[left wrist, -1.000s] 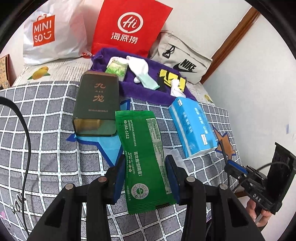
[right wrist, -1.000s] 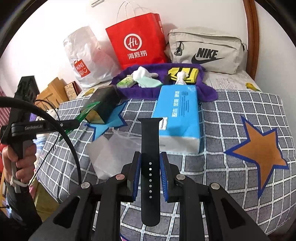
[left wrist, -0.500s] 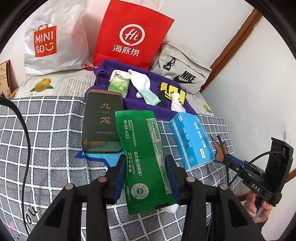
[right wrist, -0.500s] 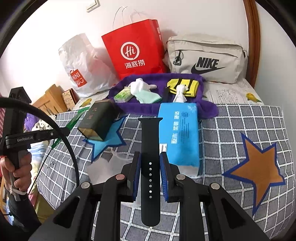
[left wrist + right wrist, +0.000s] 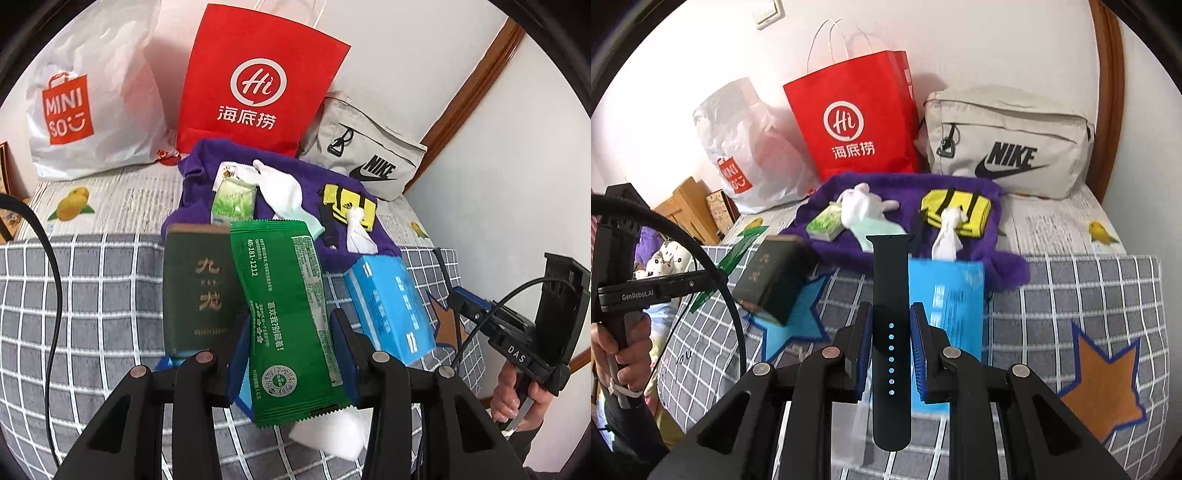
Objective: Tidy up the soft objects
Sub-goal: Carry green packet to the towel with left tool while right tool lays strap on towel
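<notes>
Green foil fills the left wrist view: the left gripper (image 5: 291, 354) pinches a flat green sachet (image 5: 286, 314) by its side edges, about two thirds of the way down, so the printed top stands ahead of the fingers and the crimped tail hangs below them. Just ahead and to the left of it lies a dark green box (image 5: 197, 291); ahead and to the right a blue tissue pack (image 5: 388, 306). Farther ahead, past both, a purple towel (image 5: 280, 173) carries a small green packet (image 5: 232, 201), a white sock (image 5: 284, 194) and a folded yellow cloth (image 5: 349, 206). To do this carry well, I judge the sachet should travel over the box rather than brush it, and come down flat on bare purple beside the small packet, with the pads easing apart only once it rests.

In the right wrist view the right gripper (image 5: 891, 350) is pressed together on a black watch strap (image 5: 891, 332), gripping across its width near the row of holes; the strap runs straight ahead and below the fingers. Straight ahead is the tissue pack (image 5: 945, 295), then the towel (image 5: 908, 188) with the yellow cloth (image 5: 956, 212) ahead right. The free strip of towel between sock (image 5: 868, 210) and yellow cloth looks the likeliest spot; the overhanging tip should land first to avoid dragging the white tissue tuft (image 5: 947, 236).
</notes>
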A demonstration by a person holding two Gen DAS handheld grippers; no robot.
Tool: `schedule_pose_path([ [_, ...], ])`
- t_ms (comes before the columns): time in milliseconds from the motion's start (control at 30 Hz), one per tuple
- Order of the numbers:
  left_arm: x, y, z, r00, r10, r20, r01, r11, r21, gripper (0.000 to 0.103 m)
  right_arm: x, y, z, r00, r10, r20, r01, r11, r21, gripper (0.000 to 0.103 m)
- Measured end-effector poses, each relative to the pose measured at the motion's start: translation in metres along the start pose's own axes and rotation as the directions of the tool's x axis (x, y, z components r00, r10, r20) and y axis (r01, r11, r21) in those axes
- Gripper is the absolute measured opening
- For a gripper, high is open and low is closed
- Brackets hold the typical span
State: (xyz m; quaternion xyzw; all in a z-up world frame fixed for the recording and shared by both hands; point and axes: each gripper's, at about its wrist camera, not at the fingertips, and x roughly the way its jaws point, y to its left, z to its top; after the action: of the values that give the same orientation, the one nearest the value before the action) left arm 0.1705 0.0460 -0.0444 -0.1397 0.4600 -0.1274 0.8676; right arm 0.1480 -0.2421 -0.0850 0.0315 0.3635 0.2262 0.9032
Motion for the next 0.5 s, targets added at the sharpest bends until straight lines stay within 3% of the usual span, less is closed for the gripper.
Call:
schedule_pose_path([
  [500, 0.042, 0.010, 0.054, 0.999, 0.026, -0.023, -0.026, 1.000, -0.001, 0.040, 0.050, -0.016, 0.062, 1.000, -0.001, 0.000, 0.001, 1.000, 0.009, 0.021],
])
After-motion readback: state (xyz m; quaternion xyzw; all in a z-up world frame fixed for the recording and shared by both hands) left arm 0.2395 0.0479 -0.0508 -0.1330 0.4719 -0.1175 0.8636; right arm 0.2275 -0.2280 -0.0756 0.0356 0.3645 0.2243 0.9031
